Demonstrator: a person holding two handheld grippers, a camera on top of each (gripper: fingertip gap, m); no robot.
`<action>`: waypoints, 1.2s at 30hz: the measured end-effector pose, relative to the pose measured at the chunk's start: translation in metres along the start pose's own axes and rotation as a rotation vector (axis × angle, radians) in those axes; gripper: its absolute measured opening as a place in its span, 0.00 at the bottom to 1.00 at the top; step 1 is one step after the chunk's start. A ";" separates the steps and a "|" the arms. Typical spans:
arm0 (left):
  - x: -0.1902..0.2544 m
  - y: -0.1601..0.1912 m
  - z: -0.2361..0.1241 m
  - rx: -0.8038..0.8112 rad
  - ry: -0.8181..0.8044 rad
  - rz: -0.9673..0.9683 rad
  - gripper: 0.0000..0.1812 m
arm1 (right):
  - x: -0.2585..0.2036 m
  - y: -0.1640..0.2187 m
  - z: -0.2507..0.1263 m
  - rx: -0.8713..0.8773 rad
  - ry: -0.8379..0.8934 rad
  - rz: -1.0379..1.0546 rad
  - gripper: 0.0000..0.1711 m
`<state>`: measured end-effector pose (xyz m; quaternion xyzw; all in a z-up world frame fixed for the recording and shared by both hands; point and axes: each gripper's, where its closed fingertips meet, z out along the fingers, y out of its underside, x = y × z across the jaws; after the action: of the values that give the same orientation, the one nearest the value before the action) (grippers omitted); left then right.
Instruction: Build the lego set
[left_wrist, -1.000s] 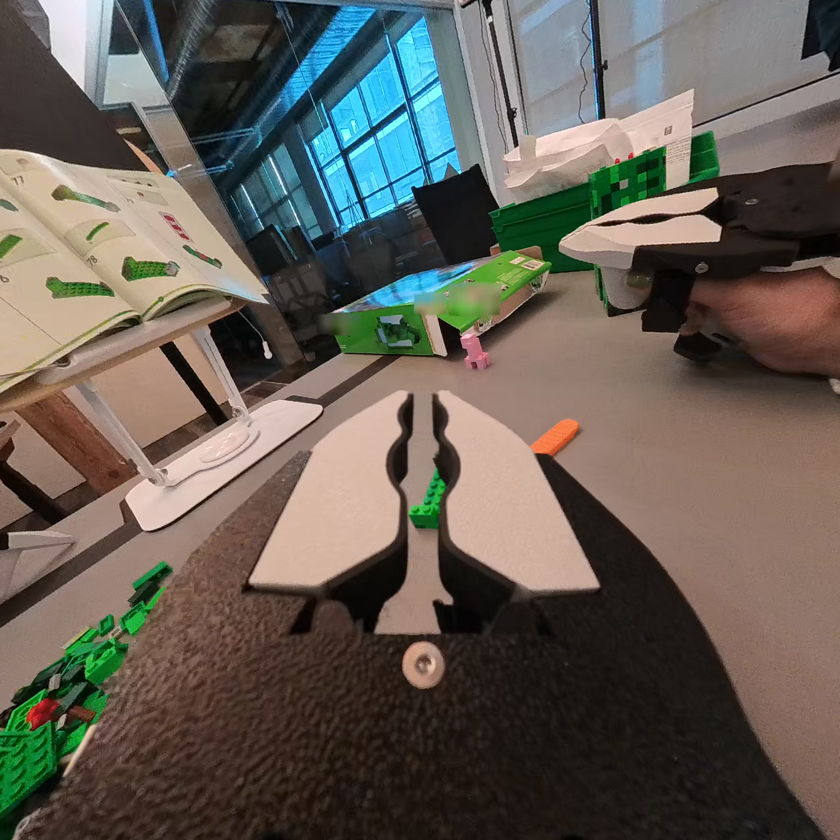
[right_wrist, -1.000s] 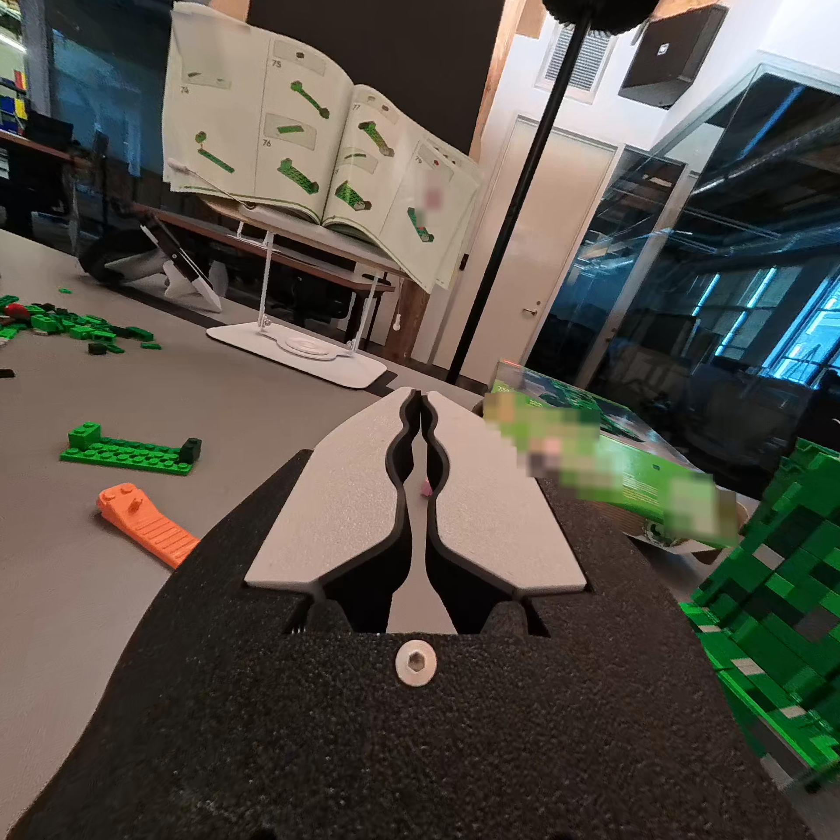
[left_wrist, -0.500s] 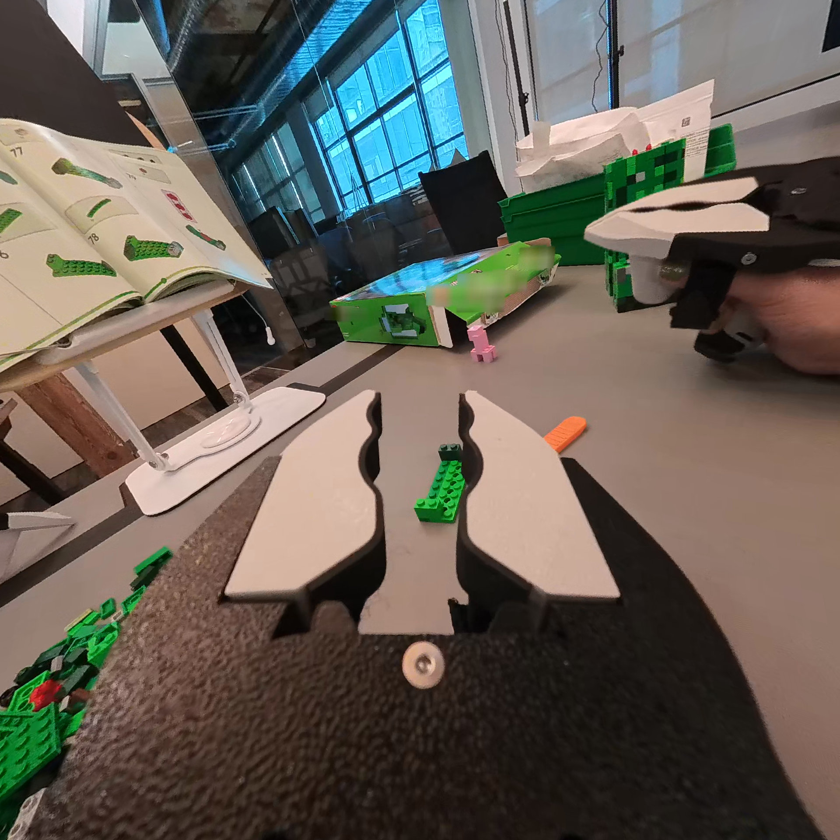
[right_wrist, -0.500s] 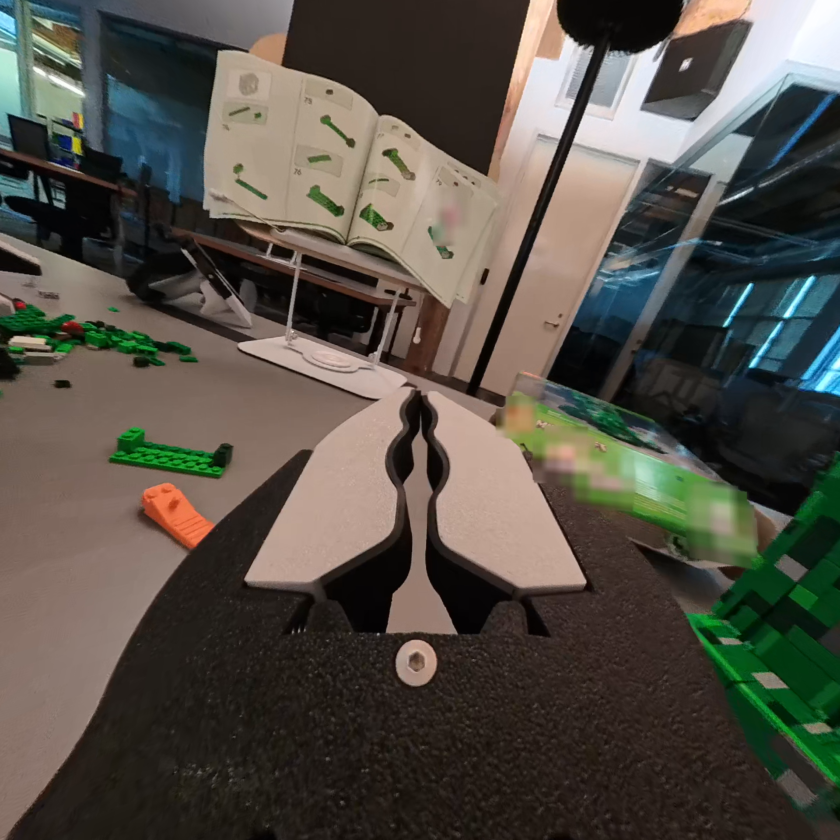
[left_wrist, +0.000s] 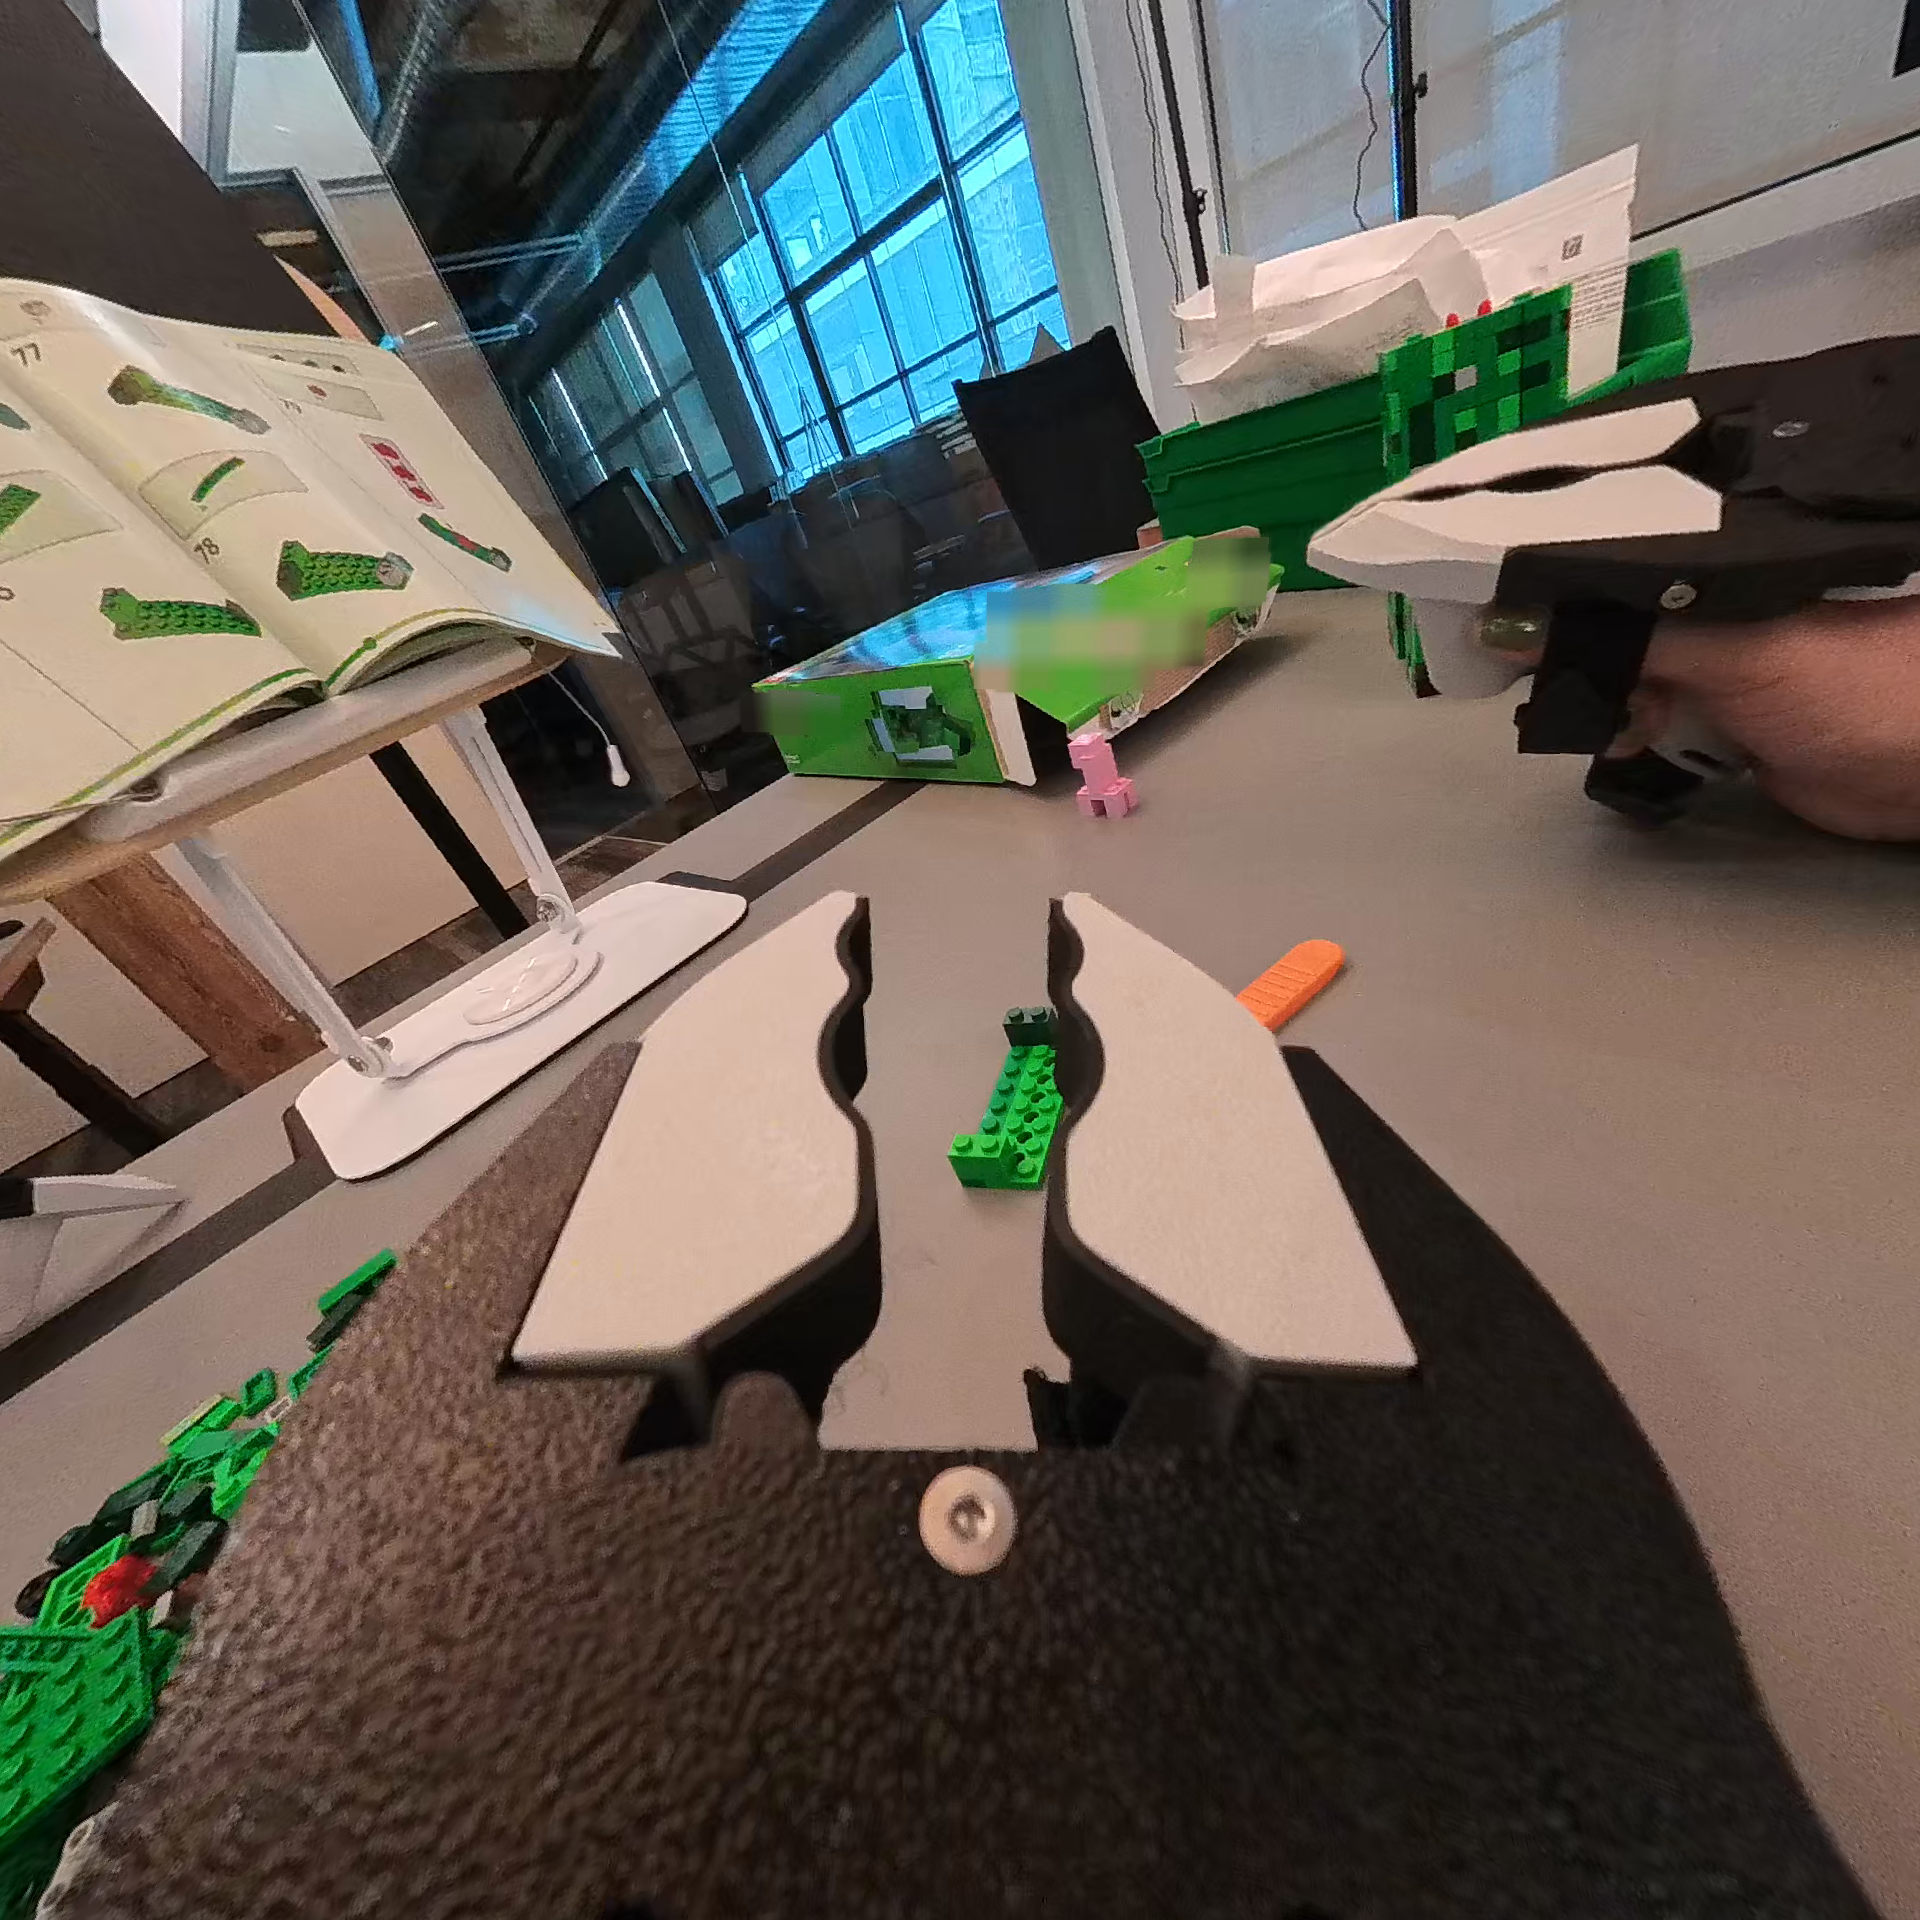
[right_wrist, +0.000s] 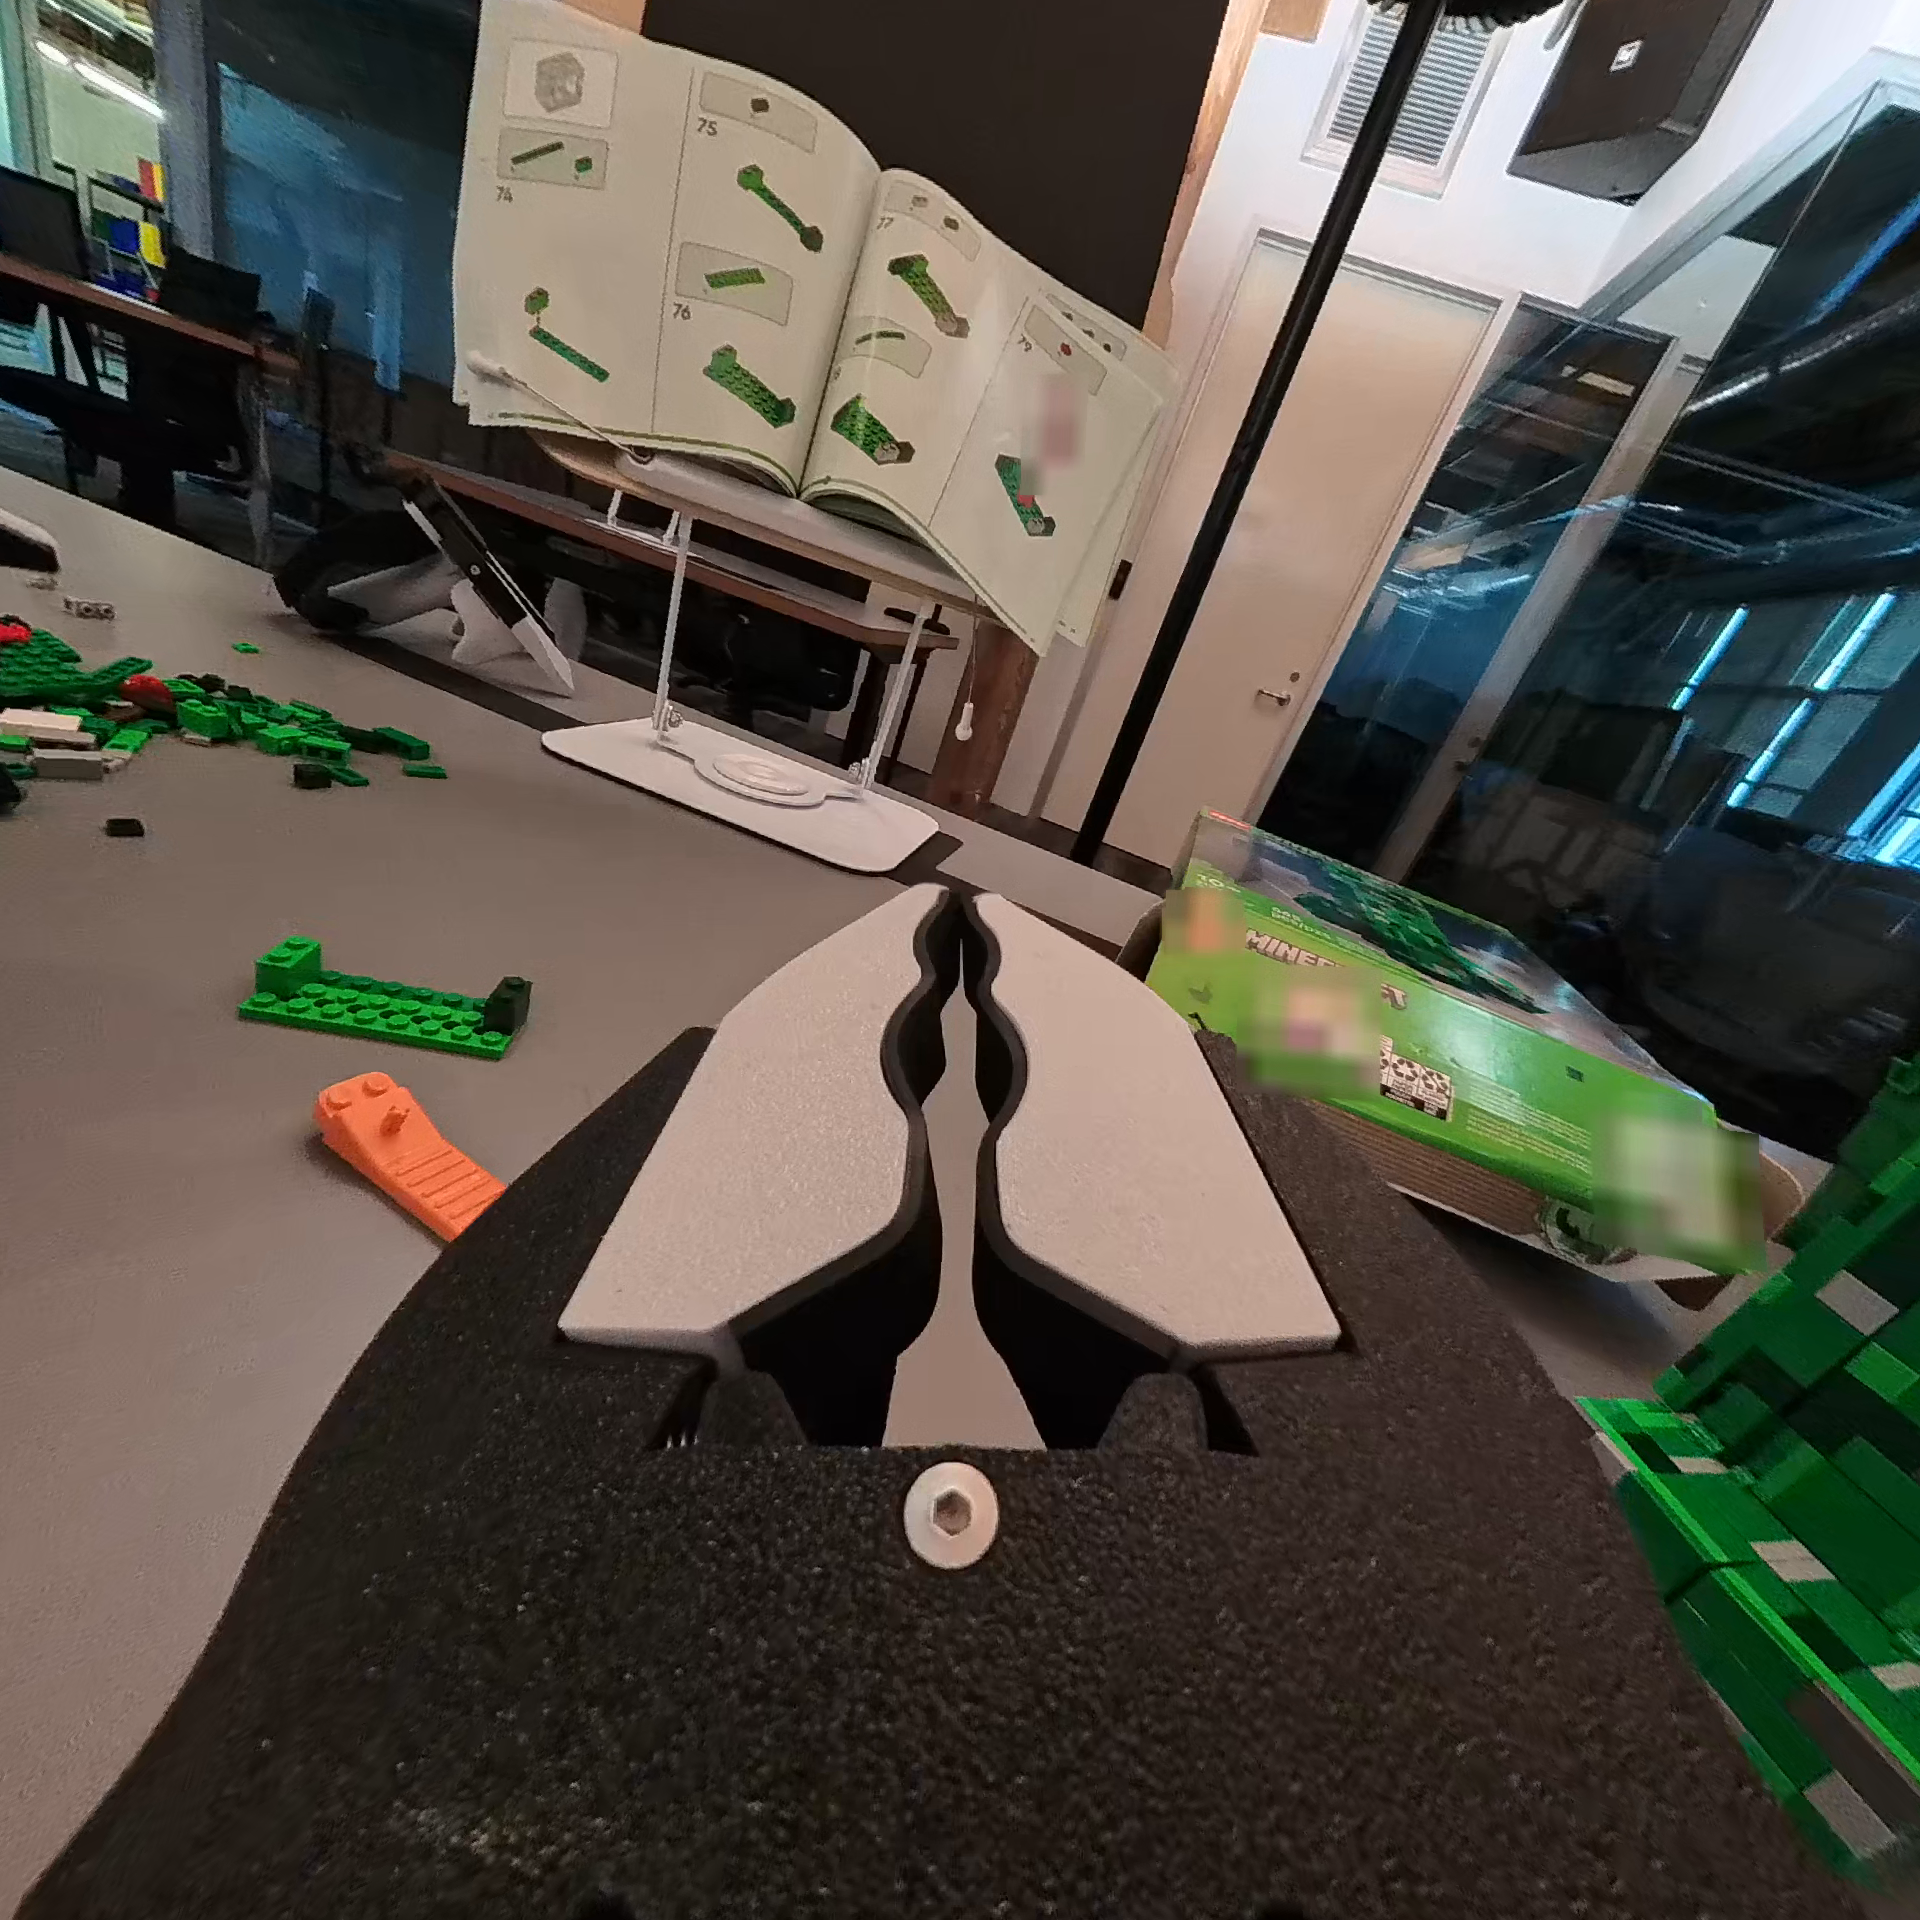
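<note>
Grey-padded, our left gripper (left_wrist: 956, 920) is hovering low over the table (left_wrist: 1558, 1143) with jaws spread, framing the green brick assembly (left_wrist: 1013, 1112) lying flat beyond them. We are holding our right gripper (right_wrist: 961, 904) level, clenched on nothing. Printing is showing on the open instruction booklet (right_wrist: 727, 301) and green box (right_wrist: 1455, 1070). Paper is filling the green bin (left_wrist: 1268, 468).

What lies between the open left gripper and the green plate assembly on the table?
Nothing: in the left wrist view, only bare grey table separates the left gripper from the green plate assembly.
</note>
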<state>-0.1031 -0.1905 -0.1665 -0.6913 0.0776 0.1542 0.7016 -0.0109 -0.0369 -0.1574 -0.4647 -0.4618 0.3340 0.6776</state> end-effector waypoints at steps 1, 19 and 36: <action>-0.001 -0.001 0.000 0.004 -0.002 -0.003 0.17 | -0.001 -0.001 0.000 0.003 -0.003 -0.003 0.00; 0.000 0.001 0.001 -0.009 0.005 -0.017 0.17 | -0.005 -0.002 0.001 0.009 -0.024 -0.026 0.00; 0.005 0.004 0.003 -0.025 0.028 -0.025 0.17 | -0.006 0.000 0.002 -0.001 -0.026 -0.034 0.00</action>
<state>-0.0994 -0.1873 -0.1716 -0.7030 0.0768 0.1369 0.6936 -0.0146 -0.0423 -0.1589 -0.4527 -0.4784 0.3282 0.6771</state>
